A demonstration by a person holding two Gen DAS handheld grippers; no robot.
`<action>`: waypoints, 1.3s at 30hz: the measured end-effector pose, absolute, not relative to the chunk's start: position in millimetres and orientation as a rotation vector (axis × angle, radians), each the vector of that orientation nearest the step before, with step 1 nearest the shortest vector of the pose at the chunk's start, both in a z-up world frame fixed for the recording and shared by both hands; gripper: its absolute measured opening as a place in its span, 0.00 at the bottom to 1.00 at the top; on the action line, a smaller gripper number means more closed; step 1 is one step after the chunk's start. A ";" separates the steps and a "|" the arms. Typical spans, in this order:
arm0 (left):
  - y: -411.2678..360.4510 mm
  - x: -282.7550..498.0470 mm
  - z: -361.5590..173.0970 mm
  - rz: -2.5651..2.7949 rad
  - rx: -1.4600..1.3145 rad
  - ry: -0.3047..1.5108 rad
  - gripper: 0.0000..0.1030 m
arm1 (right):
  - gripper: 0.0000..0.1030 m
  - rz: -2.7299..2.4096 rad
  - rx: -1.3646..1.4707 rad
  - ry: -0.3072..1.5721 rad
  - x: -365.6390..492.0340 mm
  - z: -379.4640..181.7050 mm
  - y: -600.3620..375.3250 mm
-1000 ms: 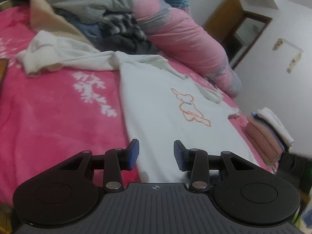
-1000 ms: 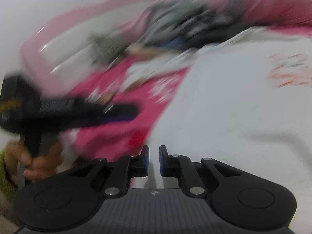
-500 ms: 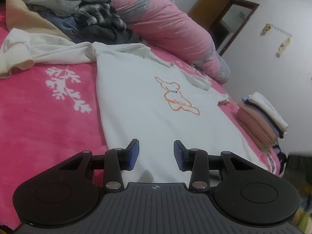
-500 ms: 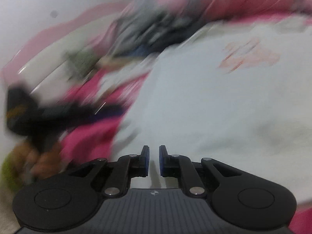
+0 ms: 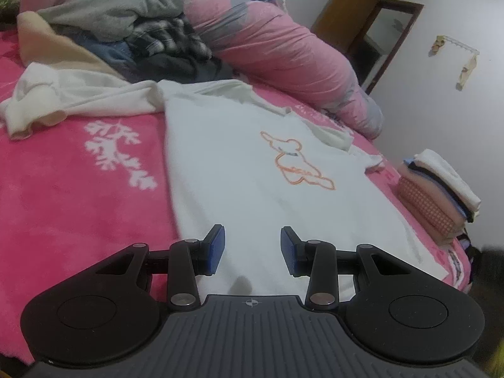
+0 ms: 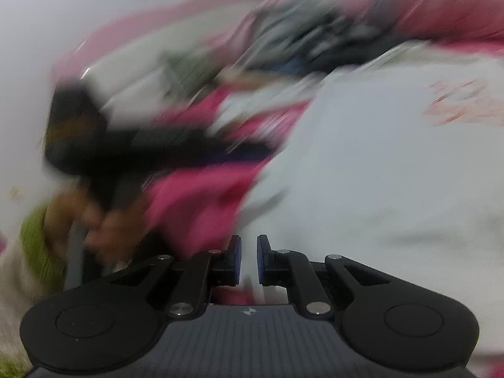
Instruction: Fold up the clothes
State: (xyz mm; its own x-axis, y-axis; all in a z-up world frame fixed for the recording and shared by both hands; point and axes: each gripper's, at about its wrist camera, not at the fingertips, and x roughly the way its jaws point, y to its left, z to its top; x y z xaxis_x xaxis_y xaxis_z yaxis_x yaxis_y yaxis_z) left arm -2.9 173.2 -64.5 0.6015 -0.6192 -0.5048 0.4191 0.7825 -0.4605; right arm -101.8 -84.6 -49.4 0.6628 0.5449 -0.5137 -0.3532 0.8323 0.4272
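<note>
Left wrist view: a pink bedspread [image 5: 78, 195] with a white leaf print fills the left of the frame, a white wall the upper right. The white T-shirt [image 5: 239, 170] lies flat in the middle, its orange outline drawing facing up, its hem at the bottom. Your left gripper [image 5: 252, 249] hovers over that hem, jaws partly open, nothing between them. Take the shirt's edge squarely before you fold. An unfolded heap [image 5: 126, 31] lies in the upper left, a cream garment [image 5: 63, 97] touching the shirt's near shoulder; keep it clear of the fold. A pink bolster [image 5: 283, 53] lies beyond, and folded clothes [image 5: 441, 189] are stacked at right.

Right wrist view: badly blurred; the shirt [image 6: 378, 173] fills the right half over the pink spread. Your right gripper [image 6: 249, 260] sits at the bottom centre, jaws nearly together, a narrow gap with no cloth visibly pinched. At left your other hand [image 6: 104, 223] holds the left gripper [image 6: 141, 148].
</note>
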 end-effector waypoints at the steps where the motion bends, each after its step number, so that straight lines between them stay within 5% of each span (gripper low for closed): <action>1: 168.7 -0.9 -63.8 -0.620 -0.309 0.696 0.38 | 0.11 0.433 0.339 0.644 -98.4 -41.9 -114.4; 10: 157.7 4.8 -93.6 -0.491 -0.290 0.803 0.37 | 0.11 -0.109 0.293 0.802 -102.0 -54.5 -247.7; 20: 193.7 2.1 -63.0 -0.348 -0.357 0.755 0.39 | 0.12 -0.152 0.517 0.671 -141.5 -31.8 -313.6; 32: 93.4 92.0 -15.0 -0.493 -0.209 0.669 0.39 | 0.13 -0.003 0.396 0.617 -49.1 -8.7 -333.0; 39: 34.4 137.1 -47.7 -0.505 -0.123 0.686 0.39 | 0.15 -0.002 0.347 0.678 9.0 -37.5 -349.3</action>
